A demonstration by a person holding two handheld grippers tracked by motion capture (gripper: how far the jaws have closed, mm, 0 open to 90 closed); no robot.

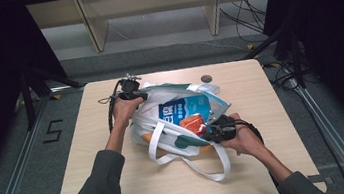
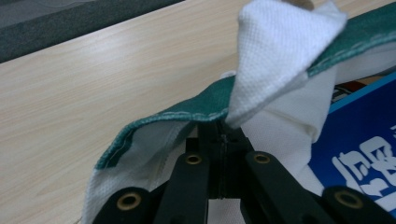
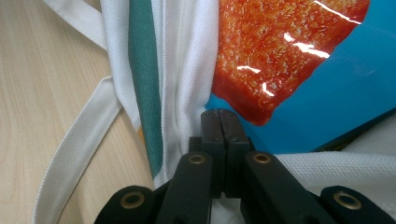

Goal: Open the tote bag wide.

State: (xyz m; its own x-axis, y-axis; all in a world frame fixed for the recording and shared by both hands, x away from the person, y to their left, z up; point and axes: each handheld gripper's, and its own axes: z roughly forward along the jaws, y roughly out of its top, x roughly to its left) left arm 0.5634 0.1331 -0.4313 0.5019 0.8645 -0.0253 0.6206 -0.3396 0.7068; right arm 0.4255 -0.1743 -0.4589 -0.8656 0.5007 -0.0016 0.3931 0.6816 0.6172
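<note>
A white tote bag (image 1: 158, 106) with green trim lies on the wooden table (image 1: 121, 184). A blue package (image 1: 184, 109) with an orange-red picture sticks out of its mouth. My left gripper (image 1: 138, 95) is at the bag's far left rim. In the left gripper view it (image 2: 224, 135) is shut on the green-edged rim (image 2: 187, 109), with the package (image 2: 364, 140) to the right. My right gripper (image 1: 210, 133) is at the near right rim. In the right gripper view it (image 3: 223, 116) is shut where the white fabric (image 3: 187, 70) meets the package (image 3: 327, 93), apparently pinching the bag.
The bag's white handle straps (image 1: 220, 171) trail toward the table's front edge, and one strap (image 3: 79, 140) lies on the wood. A small grey disc (image 1: 206, 78) sits at the table's far edge. Pale shelving (image 1: 148, 9) and loose cables (image 1: 244, 12) stand beyond.
</note>
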